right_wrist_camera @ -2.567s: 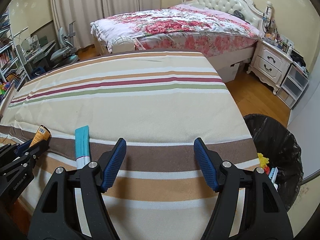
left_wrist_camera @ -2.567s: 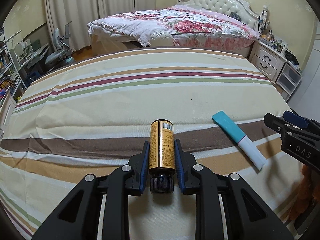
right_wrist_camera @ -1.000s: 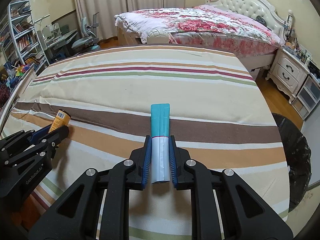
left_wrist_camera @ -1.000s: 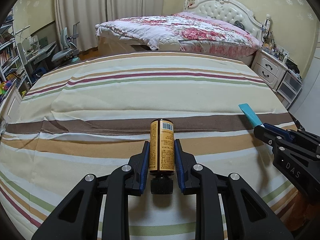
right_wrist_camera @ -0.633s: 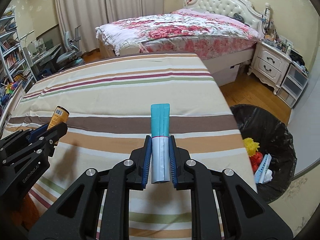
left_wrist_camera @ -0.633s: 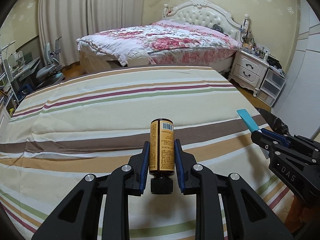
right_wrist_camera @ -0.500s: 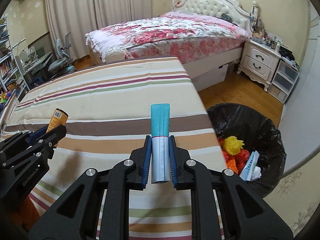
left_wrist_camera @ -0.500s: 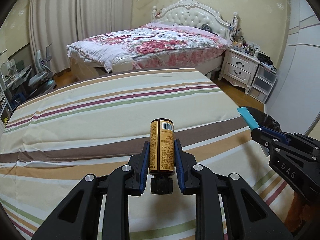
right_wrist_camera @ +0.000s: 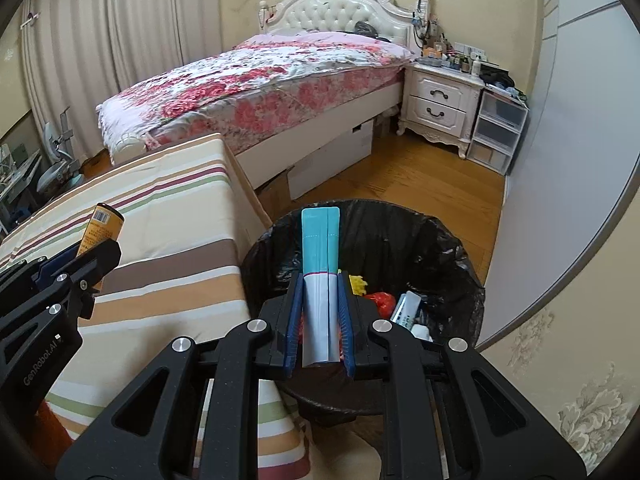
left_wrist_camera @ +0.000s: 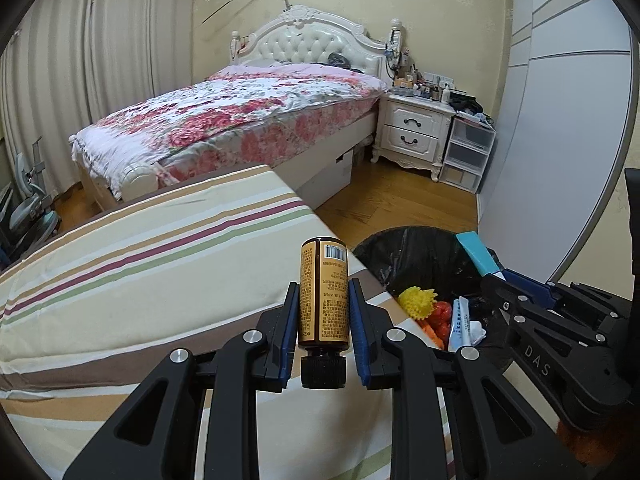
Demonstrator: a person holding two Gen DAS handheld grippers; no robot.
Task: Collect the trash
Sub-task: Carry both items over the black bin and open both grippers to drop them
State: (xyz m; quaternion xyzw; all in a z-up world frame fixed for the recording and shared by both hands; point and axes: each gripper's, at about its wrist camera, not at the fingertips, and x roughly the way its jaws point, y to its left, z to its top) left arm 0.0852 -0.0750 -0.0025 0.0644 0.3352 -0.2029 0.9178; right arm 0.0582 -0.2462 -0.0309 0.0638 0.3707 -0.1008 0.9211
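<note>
The left tongs (left_wrist_camera: 323, 312) are clamping an amber bottle (left_wrist_camera: 323, 292) by its sides, blue pads (left_wrist_camera: 289, 320) pressing on the label; the black cap is pointing back toward the camera and the base is sticking out forward. They are tilting downward over the edge of the striped bed cover (left_wrist_camera: 140, 264), with the bottle's far end lying just short of the bin's rim in the left wrist view.

To the right, the black-lined trash bin (right_wrist_camera: 448, 248) is standing on the wooden floor (right_wrist_camera: 420, 176) just beside the striped bed. Inside it are lying a yellow item, something red and a white-and-blue wrapper.

The right tongs (right_wrist_camera: 320, 312) are gripping a flat teal-and-white tube (right_wrist_camera: 320, 272) by its white lower half, pads tight on both edges, the teal end projecting forward. They are pointing down at the bin, so the tube is hanging above the bin's opening. In the left wrist view the right tongs are reaching in from the right, the teal tip showing over the bin's liner.
</note>
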